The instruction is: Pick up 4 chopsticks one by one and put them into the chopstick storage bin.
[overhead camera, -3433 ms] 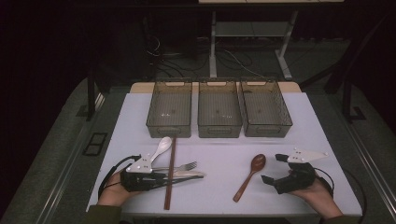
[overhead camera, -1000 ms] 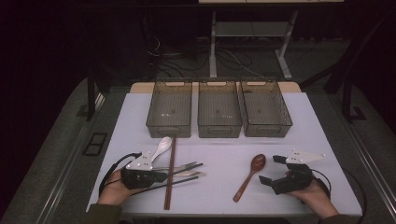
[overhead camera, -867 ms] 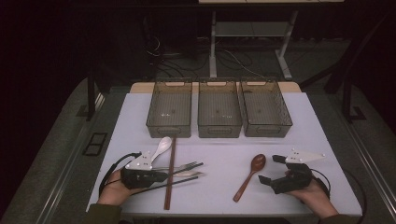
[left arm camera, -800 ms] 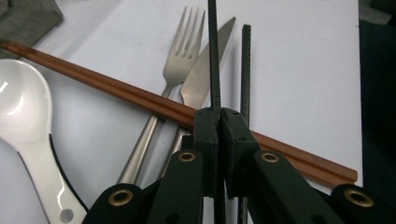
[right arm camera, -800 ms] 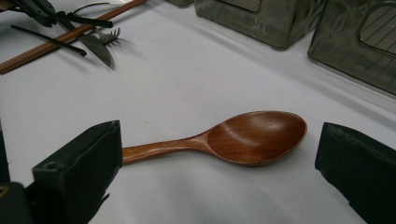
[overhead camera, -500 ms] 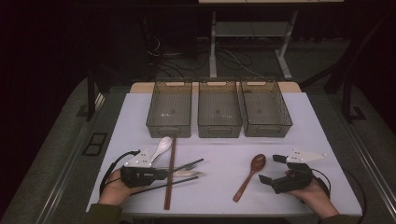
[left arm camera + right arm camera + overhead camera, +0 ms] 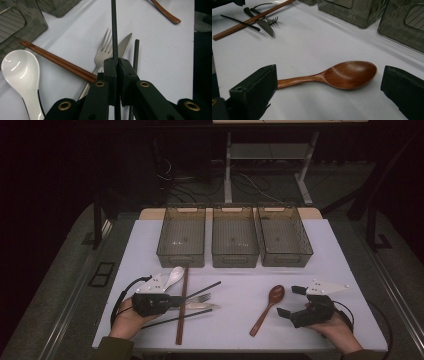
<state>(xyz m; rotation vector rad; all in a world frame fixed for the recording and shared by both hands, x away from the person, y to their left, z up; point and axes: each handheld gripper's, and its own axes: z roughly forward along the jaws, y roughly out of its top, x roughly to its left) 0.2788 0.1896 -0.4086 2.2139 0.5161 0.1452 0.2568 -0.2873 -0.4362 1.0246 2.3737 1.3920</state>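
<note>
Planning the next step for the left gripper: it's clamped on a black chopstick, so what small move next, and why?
Probably lift the black chopstick straight up a little. The left gripper has its jaws shut on it, while the fork, the knife and the second black chopstick lie right beside it, so dragging it sideways might disturb them. The bins stand farther back.

No text — nothing legible

white spoon (image 7: 21, 72) handle cut off at bottom edge, wooden spoon (image 7: 165, 11) bowl out of frame
</note>
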